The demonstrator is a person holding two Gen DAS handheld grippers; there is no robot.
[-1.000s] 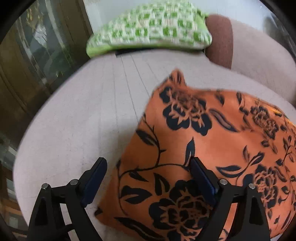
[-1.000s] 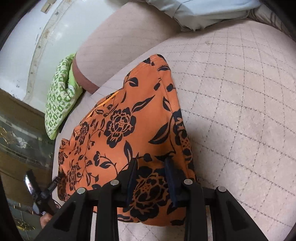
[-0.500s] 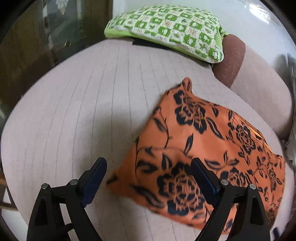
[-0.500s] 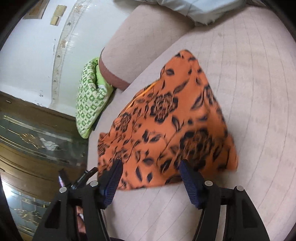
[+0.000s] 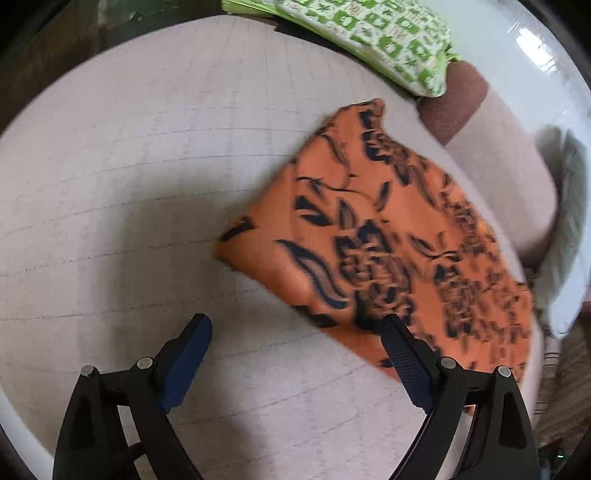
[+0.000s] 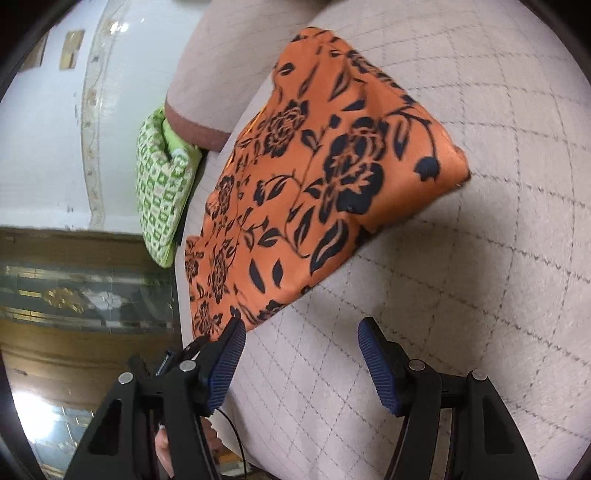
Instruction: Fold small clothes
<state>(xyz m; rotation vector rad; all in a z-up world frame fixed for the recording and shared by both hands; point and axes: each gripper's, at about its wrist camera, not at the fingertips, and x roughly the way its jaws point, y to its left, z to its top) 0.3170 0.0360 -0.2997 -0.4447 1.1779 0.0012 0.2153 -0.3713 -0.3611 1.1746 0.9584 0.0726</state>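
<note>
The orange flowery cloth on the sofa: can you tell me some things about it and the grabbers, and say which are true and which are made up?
1. The orange floral garment lies on the quilted sofa seat. True.
2. The right gripper is squeezing the garment. False: its jaws are open, with nothing between them.
3. The left gripper is open. True.
4. The green checked cushion lies on top of the garment. False: it sits apart, beyond the garment.
</note>
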